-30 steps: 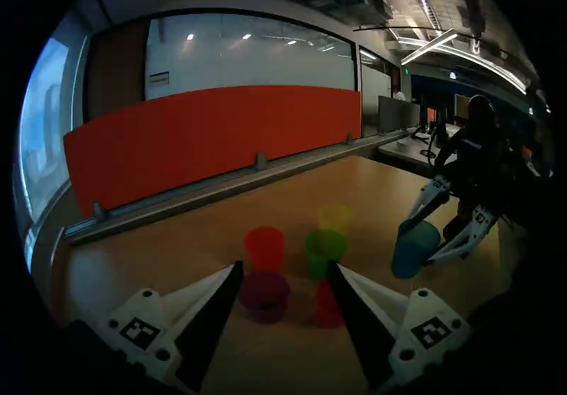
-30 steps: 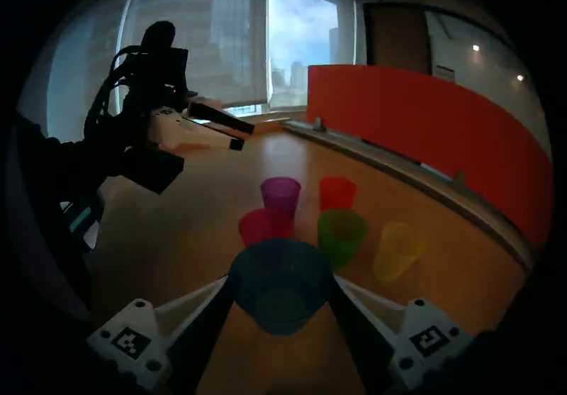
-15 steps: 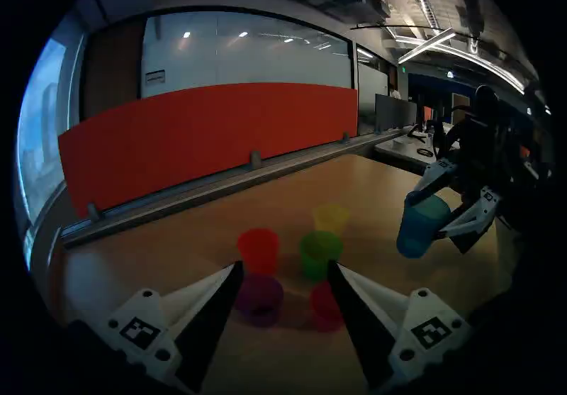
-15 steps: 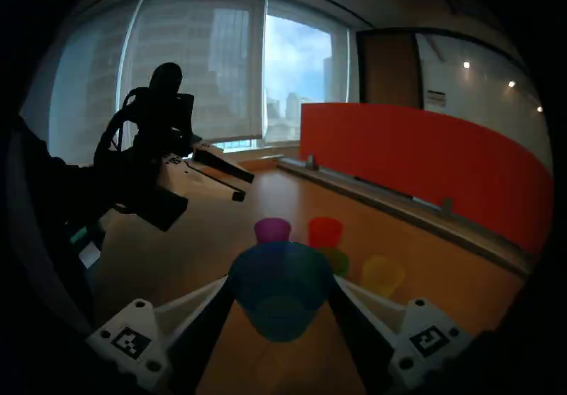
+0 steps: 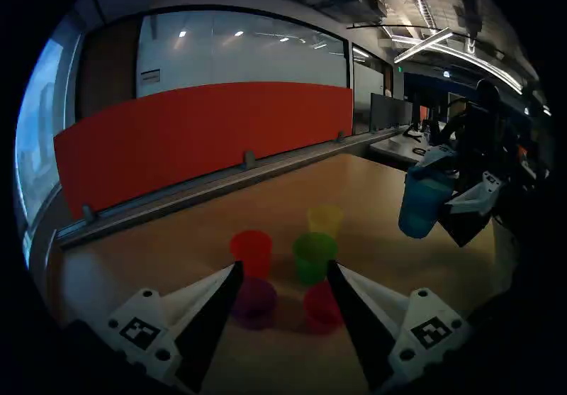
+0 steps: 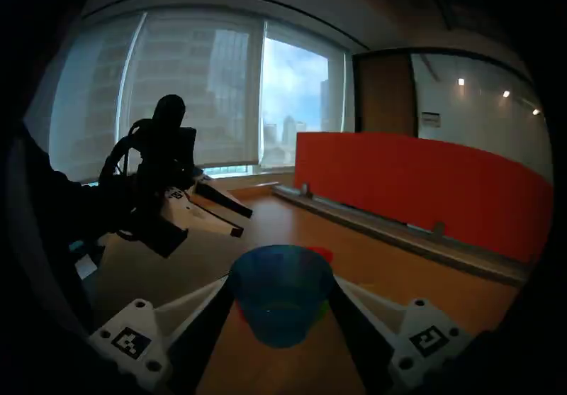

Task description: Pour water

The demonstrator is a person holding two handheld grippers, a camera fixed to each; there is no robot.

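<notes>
Broadly, a wide light-brown wooden tabletop (image 5: 177,239) carries everything, edged at the far side by a long red partition panel (image 5: 198,132) on a grey rail. The right gripper view looks the other way along the same tabletop and takes in tall bright windows (image 6: 212,111) with city towers behind them.

The left gripper (image 5: 283,266) hangs low over the tabletop with its jaws spread wide and nothing between them; the right gripper view sees it from the side, dark against the windows. The right gripper (image 6: 282,281) has its jaws pinching a translucent blue plastic cup (image 6: 282,292), one finger on each side of the wall. The left gripper view places that cup at the right, lifted well clear of the tabletop and close to upright. Whether it holds water cannot be told.

Five smaller plastic cups stand in a loose cluster ahead of the left gripper. A green cup (image 5: 314,253) is in the middle, a red cup (image 5: 250,249) just beside it, and a yellow cup (image 5: 324,219) behind. A purple cup (image 5: 253,301) and a crimson cup (image 5: 320,306) sit nearest, between the spread fingers.
</notes>
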